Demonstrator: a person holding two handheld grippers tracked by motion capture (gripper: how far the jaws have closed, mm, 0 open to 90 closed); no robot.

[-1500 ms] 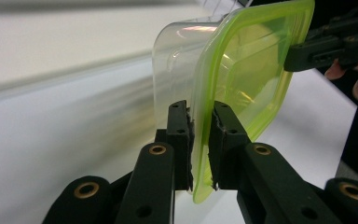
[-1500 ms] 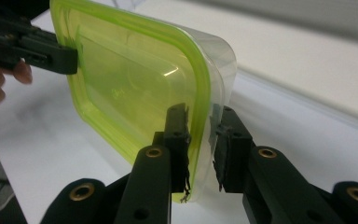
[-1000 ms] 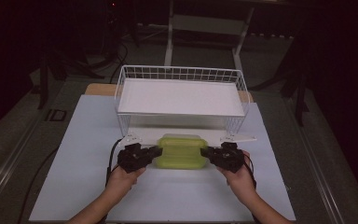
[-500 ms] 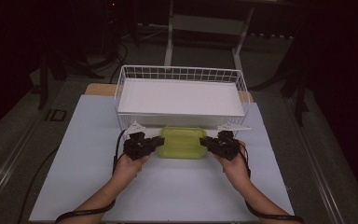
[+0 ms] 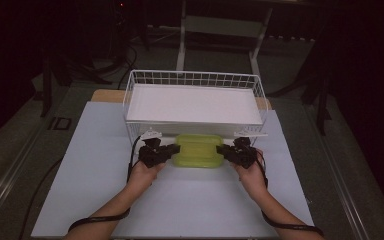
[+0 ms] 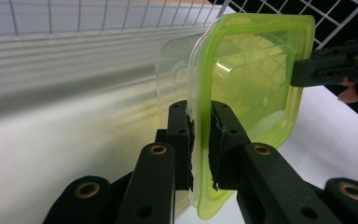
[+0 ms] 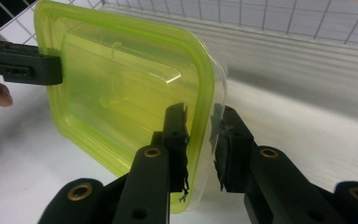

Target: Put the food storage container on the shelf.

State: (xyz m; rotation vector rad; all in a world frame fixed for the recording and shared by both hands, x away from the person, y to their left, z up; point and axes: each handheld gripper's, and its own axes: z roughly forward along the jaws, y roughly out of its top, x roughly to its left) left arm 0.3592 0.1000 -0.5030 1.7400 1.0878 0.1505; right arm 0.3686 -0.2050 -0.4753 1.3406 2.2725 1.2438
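1. The left tongs point(image 5: 174, 150) clamp the left rim of the green box point(image 5: 198, 149); the right tongs point(image 5: 223, 150) grip its right rim.
2. The high view shows the box over the desk point(image 5: 95, 165), just in front of the wire basket point(image 5: 192, 79), between both hands.
3. The left gripper view shows the pads pressed on the lid edge point(image 6: 200, 116), the clear tub behind it, and the other tongs at the far rim.
4. The right gripper view shows the jaws a little apart, around lid and tub rim point(image 7: 205, 116).
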